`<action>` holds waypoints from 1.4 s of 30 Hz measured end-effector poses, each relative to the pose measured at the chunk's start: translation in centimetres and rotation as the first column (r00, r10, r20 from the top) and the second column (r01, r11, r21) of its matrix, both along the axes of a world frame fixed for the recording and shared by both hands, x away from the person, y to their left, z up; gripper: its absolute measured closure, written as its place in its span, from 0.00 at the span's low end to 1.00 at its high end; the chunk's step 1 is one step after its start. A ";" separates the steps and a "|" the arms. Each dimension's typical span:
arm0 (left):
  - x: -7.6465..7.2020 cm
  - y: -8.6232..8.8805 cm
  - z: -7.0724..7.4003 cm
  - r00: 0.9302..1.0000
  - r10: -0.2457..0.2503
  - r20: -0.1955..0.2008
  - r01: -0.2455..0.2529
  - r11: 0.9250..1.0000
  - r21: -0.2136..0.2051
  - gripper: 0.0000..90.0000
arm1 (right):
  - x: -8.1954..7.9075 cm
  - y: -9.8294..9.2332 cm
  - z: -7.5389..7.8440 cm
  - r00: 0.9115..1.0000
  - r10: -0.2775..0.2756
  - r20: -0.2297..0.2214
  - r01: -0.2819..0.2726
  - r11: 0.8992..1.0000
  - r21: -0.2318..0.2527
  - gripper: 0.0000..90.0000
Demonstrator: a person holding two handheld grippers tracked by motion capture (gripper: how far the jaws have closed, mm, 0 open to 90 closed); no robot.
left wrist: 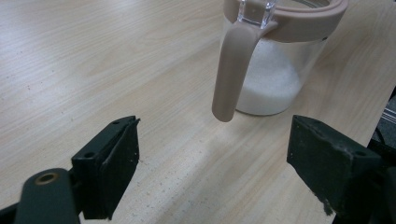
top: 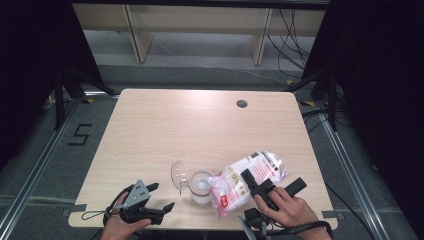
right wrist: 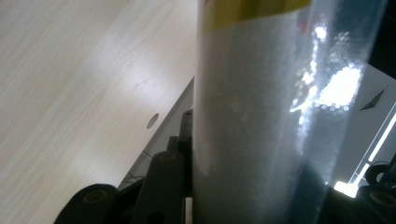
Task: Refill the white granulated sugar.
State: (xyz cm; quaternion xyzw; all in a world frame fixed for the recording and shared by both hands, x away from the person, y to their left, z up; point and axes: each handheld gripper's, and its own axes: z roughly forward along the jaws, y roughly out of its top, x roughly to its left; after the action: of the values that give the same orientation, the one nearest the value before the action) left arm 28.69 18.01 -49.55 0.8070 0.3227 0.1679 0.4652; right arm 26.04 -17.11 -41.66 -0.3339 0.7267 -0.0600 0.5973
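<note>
The bag (top: 248, 182) lay tipped on the bench (top: 200, 125), near the front edge, with its low end at the mouth of the jar (top: 200, 186). It was a soft, clear plastic bag full of white grains, maybe sugar or salt. It looked heavy and floppy. It would likely sag and slide if held by one corner. The smooth plastic looked slippery too. The best place to hold it seemed to be around the fat middle, where the grains pack tight.

The right gripper (top: 267, 187) was clamped on the bag there. In the right gripper view the bag (right wrist: 261, 116) sat tight between the black jaws.

The jar was clear, with a tan rim and a tan handle (left wrist: 229, 74). Its round lid (top: 176, 173) stood flipped open on the left side. White grains filled the bottom of the jar (left wrist: 275, 70), not even halfway up. The jar looked hard and could tip over if the bag pushed on it.

The left gripper (top: 161, 196) rested on the bench just left of the jar. Its jaws were wide apart and held nothing. It could steady the jar by the handle.
</note>
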 end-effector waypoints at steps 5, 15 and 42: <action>0.0 0.0 0.0 1.000 0.000 0.002 0.000 1.000 -0.017 0.19 | 0.1 0.1 -0.2 1.000 0.005 -0.007 -0.005 1.000 0.002 0.83; -0.1 0.0 0.0 1.000 0.001 0.002 0.000 1.000 -0.013 0.19 | -0.2 1.0 -0.5 1.000 0.017 -0.014 -0.017 0.999 -0.034 0.83; 0.0 0.0 0.0 1.000 0.003 0.001 -0.003 1.000 -0.018 0.19 | -0.1 0.1 -0.2 1.000 -0.002 -0.019 0.002 1.000 -0.017 0.83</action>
State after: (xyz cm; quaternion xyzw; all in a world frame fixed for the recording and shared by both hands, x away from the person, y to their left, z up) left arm 28.67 17.97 -49.54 0.8022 0.3251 0.1660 0.4724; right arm 25.95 -17.04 -41.81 -0.3388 0.7322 -0.0636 0.5874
